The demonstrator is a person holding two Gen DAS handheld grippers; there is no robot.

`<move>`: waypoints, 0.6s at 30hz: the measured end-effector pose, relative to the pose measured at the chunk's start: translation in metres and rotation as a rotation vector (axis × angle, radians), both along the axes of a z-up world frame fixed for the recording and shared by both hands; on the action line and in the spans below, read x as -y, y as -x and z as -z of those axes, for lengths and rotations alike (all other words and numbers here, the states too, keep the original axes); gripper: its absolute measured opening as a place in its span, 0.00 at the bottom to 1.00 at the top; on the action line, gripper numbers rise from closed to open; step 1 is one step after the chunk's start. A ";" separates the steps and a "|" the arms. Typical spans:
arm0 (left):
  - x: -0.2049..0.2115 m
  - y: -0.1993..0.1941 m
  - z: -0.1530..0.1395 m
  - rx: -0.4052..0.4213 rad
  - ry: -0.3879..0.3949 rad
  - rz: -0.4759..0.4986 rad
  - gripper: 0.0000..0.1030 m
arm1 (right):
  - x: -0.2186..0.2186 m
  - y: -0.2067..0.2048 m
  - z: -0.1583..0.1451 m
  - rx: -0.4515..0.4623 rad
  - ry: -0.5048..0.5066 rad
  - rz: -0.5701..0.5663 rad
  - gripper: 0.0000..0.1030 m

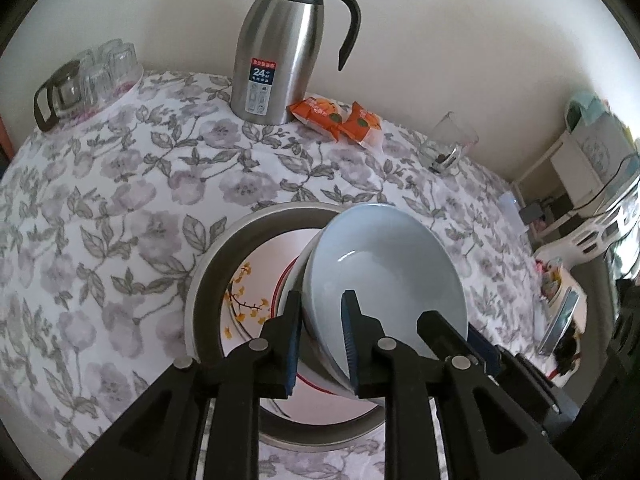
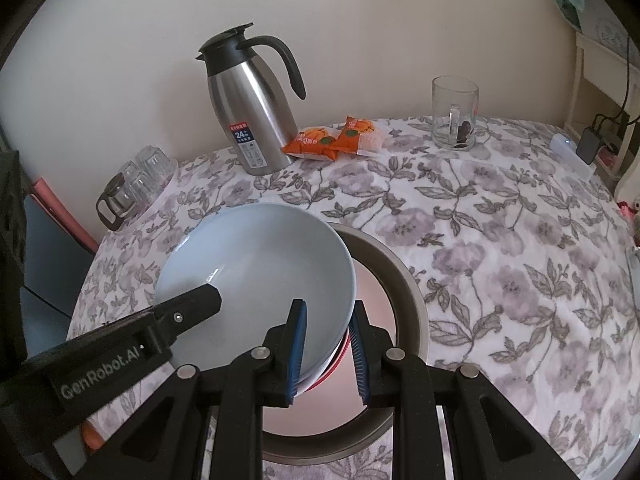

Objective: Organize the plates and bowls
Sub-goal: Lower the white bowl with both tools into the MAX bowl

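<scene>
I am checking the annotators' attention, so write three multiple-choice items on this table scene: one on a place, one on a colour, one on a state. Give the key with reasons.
1. Where do the orange snack packets lie?
A. Beside the steel jug
B. On the floor
C. On a chair

2. What colour is the top bowl of the stack?
A. Green
B. Light blue
C. Black

3. What is the right gripper doing?
A. Hanging open in the air
B. Holding a spoon
C. Clamping the rim of the blue bowl

Key: 1 A, the packets rest on the cloth right by the jug's base. 2 B, the bowl's inside is pale blue in both views. 3 C, the bowl's rim sits between its blue pads.
</scene>
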State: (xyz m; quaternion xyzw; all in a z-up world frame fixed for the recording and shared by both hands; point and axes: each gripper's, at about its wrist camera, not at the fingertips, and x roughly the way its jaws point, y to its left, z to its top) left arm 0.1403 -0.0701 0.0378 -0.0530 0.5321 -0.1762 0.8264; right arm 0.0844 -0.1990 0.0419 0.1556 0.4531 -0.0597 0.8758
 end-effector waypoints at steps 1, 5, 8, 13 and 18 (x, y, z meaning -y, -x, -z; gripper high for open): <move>0.001 0.001 -0.001 0.004 -0.009 0.004 0.21 | 0.000 0.000 0.000 0.001 0.001 0.001 0.23; 0.007 0.005 -0.008 0.054 -0.074 0.023 0.32 | 0.000 0.001 -0.001 0.003 0.005 0.008 0.23; 0.009 0.008 -0.014 0.114 -0.140 0.018 0.44 | 0.002 0.001 -0.001 0.000 -0.002 0.012 0.23; 0.001 0.004 -0.010 0.095 -0.107 -0.002 0.44 | 0.003 0.001 0.000 -0.001 -0.002 0.011 0.23; -0.011 0.007 -0.017 0.111 -0.032 -0.028 0.45 | 0.003 0.003 -0.007 0.019 -0.009 0.008 0.23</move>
